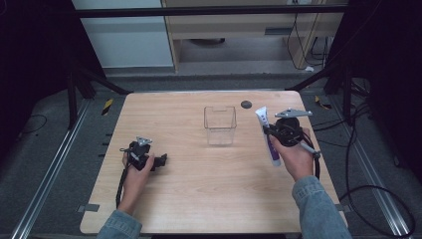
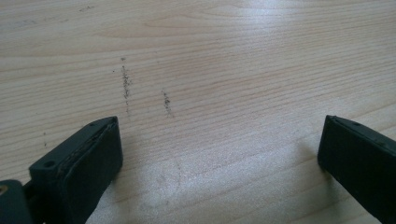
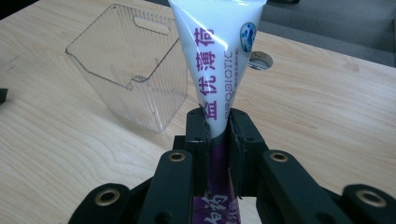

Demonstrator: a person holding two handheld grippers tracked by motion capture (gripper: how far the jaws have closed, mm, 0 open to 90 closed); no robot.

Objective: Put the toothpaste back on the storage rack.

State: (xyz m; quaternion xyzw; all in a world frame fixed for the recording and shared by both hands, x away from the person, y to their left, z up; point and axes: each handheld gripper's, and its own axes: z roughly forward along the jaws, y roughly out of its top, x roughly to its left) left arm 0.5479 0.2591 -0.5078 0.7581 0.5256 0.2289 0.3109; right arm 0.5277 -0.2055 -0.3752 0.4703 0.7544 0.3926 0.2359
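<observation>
High view: a wooden table point(image 1: 199, 184) is shown with a clear plastic bin point(image 1: 219, 124) standing upright at its far middle. To the right of the bin, a white-and-purple tube point(image 1: 268, 137) is clamped about mid-length by the right gripper point(image 1: 271, 133) and held above the tabletop. At the near left, the left gripper point(image 1: 160, 160) is rested on the wood, jaws spread wide, nothing between them.
</observation>
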